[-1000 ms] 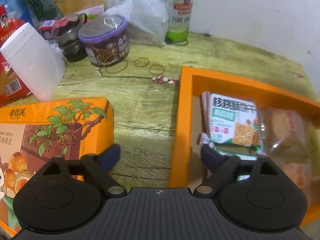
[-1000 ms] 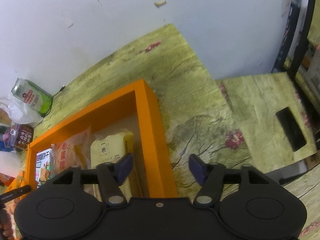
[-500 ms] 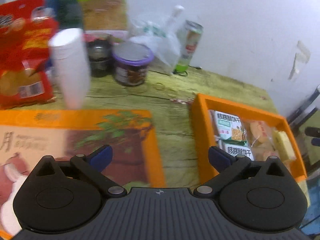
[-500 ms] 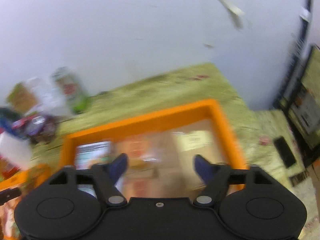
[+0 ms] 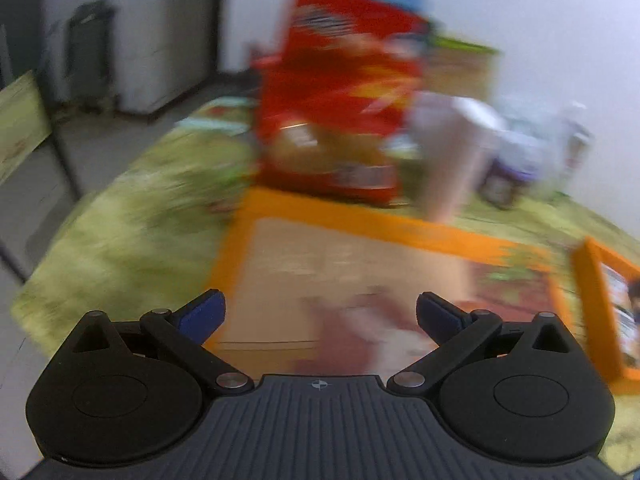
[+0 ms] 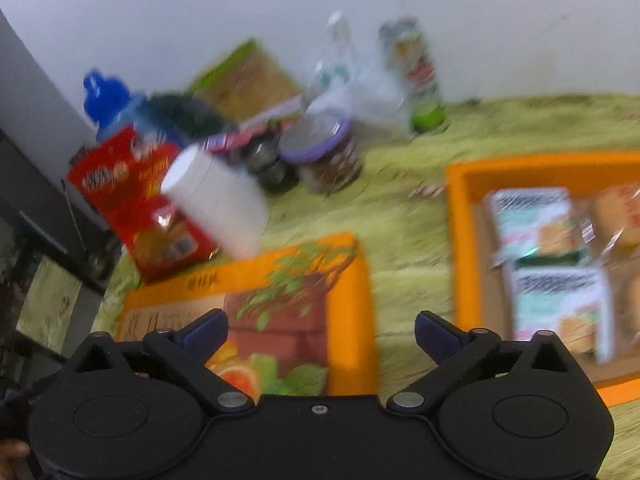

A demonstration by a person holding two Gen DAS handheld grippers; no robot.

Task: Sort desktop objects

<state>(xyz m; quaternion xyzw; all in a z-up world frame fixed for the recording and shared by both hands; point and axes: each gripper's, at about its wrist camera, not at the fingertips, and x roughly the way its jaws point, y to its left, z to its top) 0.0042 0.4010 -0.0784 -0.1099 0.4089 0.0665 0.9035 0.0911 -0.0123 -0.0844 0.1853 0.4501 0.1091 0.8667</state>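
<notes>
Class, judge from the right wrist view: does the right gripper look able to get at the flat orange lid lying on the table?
Probably yes: the right gripper is empty, jaws opening, and the orange lid lies uncovered right below it, with nothing between.

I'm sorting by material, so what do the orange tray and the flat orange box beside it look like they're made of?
Orange tray: likely cardboard; thick matte walls and a brown, paper-like floor. Flat orange box: likely printed cardboard with a slightly smooth finish; a leaf and fruit picture covers its top. Motion blur leaves both uncertain.

Home: snack-cluttered table (image 6: 400, 216), plain white wall (image 6: 200, 12)
</notes>
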